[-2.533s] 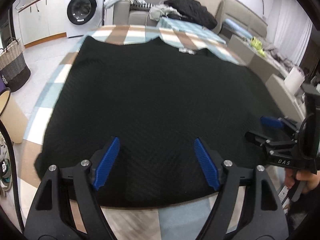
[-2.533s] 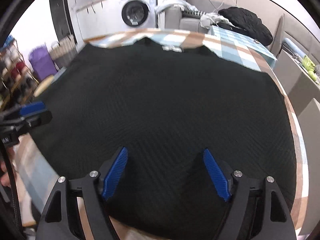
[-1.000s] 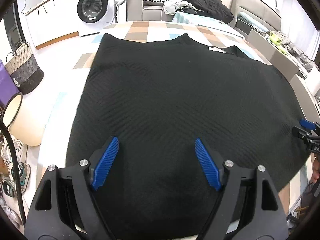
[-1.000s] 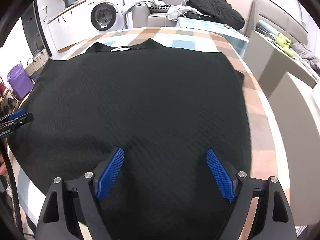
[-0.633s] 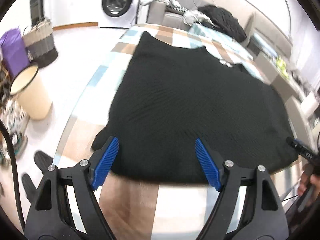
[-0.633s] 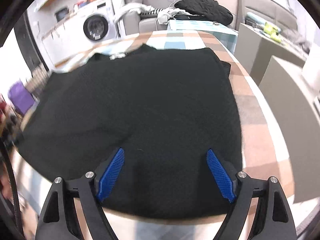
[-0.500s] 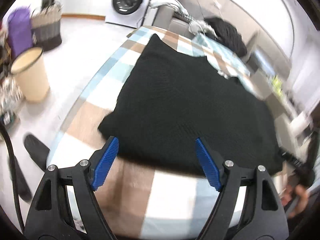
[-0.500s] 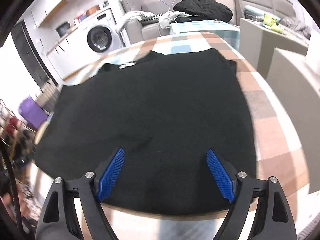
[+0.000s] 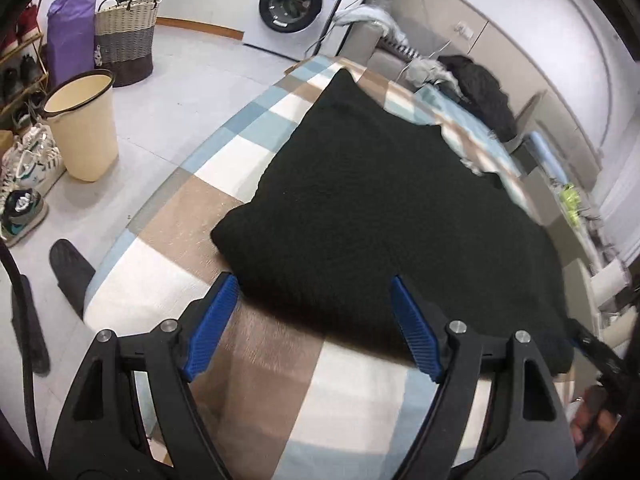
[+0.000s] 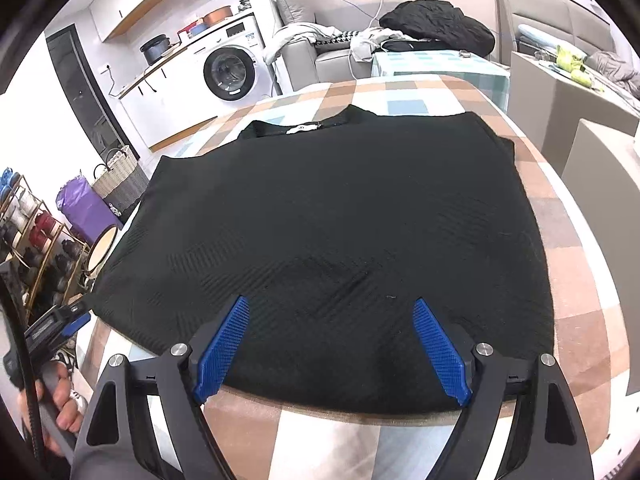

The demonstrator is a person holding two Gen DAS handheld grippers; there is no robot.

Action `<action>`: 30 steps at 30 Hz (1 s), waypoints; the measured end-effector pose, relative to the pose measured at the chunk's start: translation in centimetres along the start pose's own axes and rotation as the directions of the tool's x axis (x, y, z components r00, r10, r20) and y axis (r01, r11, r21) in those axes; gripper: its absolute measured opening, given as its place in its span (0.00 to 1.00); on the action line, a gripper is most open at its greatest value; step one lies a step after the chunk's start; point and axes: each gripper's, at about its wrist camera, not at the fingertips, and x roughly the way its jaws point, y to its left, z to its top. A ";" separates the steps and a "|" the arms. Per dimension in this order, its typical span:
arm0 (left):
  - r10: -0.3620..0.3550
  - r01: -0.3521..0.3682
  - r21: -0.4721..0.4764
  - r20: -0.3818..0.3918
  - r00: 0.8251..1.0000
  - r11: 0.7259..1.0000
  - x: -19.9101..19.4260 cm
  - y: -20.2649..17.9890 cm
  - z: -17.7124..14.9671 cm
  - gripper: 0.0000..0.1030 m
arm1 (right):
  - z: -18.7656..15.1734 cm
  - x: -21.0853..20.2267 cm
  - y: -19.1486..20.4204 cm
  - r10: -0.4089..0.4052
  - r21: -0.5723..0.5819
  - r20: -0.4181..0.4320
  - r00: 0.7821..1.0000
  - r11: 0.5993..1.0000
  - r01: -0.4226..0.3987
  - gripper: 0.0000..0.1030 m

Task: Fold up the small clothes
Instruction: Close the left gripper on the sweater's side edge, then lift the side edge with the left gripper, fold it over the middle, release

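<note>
A black knit garment (image 9: 384, 216) lies flat on the checked table (image 9: 256, 360), neck end with a white label (image 10: 301, 128) at the far side. My left gripper (image 9: 316, 322) is open and empty, over the garment's near left corner. My right gripper (image 10: 330, 346) is open and empty, just above the garment's near hem (image 10: 344, 396). The left gripper shows at the left edge of the right wrist view (image 10: 56, 326); the right gripper's tip shows at the right edge of the left wrist view (image 9: 596, 350).
A cream bin (image 9: 82, 124), a wicker basket (image 9: 126, 36), shoes (image 9: 24, 208) and a shoe rack (image 10: 36, 248) stand on the floor left of the table. A washing machine (image 10: 232, 68) and a sofa with clothes (image 10: 432, 24) are beyond. Grey boxes (image 10: 600, 184) stand to the right.
Both grippers have drawn back toward the near table edge and apart; the left has swung to the garment's left corner. More bare table shows in front. Both stay open.
</note>
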 end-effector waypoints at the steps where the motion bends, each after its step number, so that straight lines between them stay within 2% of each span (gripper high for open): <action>1: 0.007 -0.007 -0.004 0.001 1.000 1.000 0.6 -0.1 0.1 0.72 | 0.0 -0.1 0.0 -0.005 -0.002 0.001 1.000 1.000 0.005 0.84; 2: 0.010 -0.010 -0.015 0.001 1.000 1.000 1.1 -0.2 0.3 0.71 | -0.1 -0.3 0.1 -0.010 -0.003 0.004 1.000 1.000 0.010 0.84; 5: 0.032 -0.030 -0.045 0.041 0.999 0.999 2.2 -0.6 1.0 0.58 | -0.2 -0.3 0.3 -0.015 -0.009 -0.002 1.000 1.000 0.015 0.84; 7: 0.029 -0.026 -0.072 0.046 0.999 0.997 3.1 -0.8 1.6 0.35 | -0.3 -0.2 0.7 -0.010 -0.016 -0.004 1.000 1.000 0.010 0.84; 8: 0.022 -0.018 -0.086 0.045 0.999 0.996 3.6 -0.8 1.8 0.30 | -0.4 -0.1 0.9 -0.005 -0.024 -0.004 1.000 1.000 0.005 0.84; 9: 0.011 -0.006 -0.092 0.049 0.999 0.996 3.9 -1.0 1.9 0.19 | -0.4 0.1 1.2 -0.003 -0.030 -0.004 1.000 1.000 0.003 0.84; 10: 0.007 -0.001 -0.097 0.058 0.998 0.995 4.1 -1.2 1.9 0.17 | -0.3 0.3 1.4 -0.002 -0.034 -0.006 1.000 0.999 0.002 0.84; 14: 0.023 -0.017 -0.047 0.121 0.992 0.999 3.1 -2.4 2.1 0.14 | -0.2 1.0 2.2 0.012 -0.054 -0.018 1.000 0.998 -0.013 0.84; 19: 0.002 0.003 -0.053 0.096 0.995 0.999 2.9 -1.9 2.2 0.14 | -0.5 2.8 2.7 0.022 -0.069 -0.053 0.998 0.997 -0.026 0.84; 23: 0.003 0.001 -0.030 0.118 0.993 1.000 2.0 -2.8 2.4 0.14 | -1.0 3.9 2.7 0.002 -0.078 -0.091 0.996 0.997 -0.010 0.84; 26: 0.008 -0.016 0.052 0.166 0.986 0.999 0.8 -5.3 3.1 0.14 | -1.1 3.5 2.0 0.002 -0.066 -0.088 0.996 0.998 -0.008 0.84; 30: -0.046 0.002 0.197 0.219 0.975 0.980 -0.5 -10.4 4.4 0.13 | -0.9 2.1 0.6 -0.021 -0.044 -0.055 0.998 0.999 0.019 0.84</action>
